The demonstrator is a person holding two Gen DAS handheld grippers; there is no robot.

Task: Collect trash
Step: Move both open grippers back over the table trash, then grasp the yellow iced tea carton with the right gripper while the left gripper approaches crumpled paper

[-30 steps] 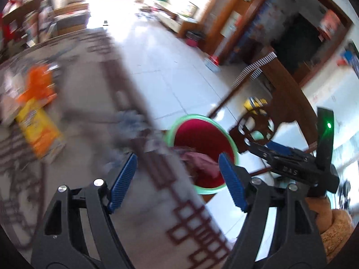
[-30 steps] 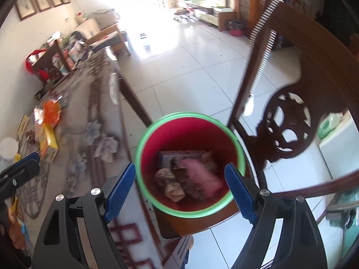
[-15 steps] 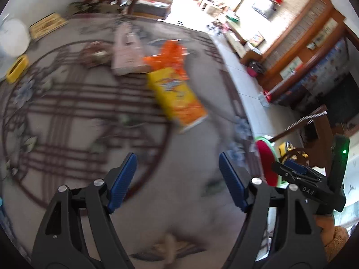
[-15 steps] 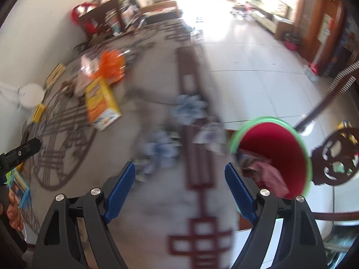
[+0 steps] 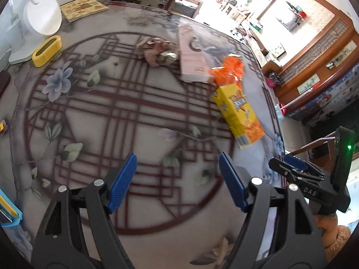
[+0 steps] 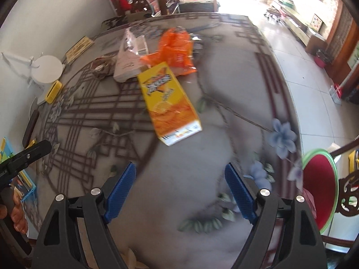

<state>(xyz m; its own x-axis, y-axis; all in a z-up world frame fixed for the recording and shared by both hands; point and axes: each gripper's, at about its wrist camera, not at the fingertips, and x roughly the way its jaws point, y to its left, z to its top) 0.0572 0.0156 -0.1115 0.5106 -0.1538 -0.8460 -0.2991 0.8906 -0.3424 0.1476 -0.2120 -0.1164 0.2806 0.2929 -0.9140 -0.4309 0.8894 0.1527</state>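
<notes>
Both units over the patterned surface, facing the litter cluster at the far side. Left hand-held gripper: jaws spread wide, nothing between pads, carried above the cloth and not touching it. Right hand-held gripper: likewise released and empty, pointed more directly at the yellow juice carton, which lies flat on its side w/ its near end toward that unit and apart from it. Remaining trash sits behind the carton: orange wrapper touching its far end, pink box beside that, crumpled brown paper just left of the box. Red bin w/ green rim stands off the surface edge on the right unit's side, beside a dark wooden chair; some waste shows inside, contents not identifiable. Judgement: wide-open jaws suit approach to a broad carton; bin placement at the edge keeps the carry short. Carton appears the likeliest next pick, being nearest and unobstructed; approx. mid-task given litter both binned and left out. Non-trash items (white stand, yellow holder, booklet) sit well apart at the far left. Motion blur in both views; fine detail unreliable.
</notes>
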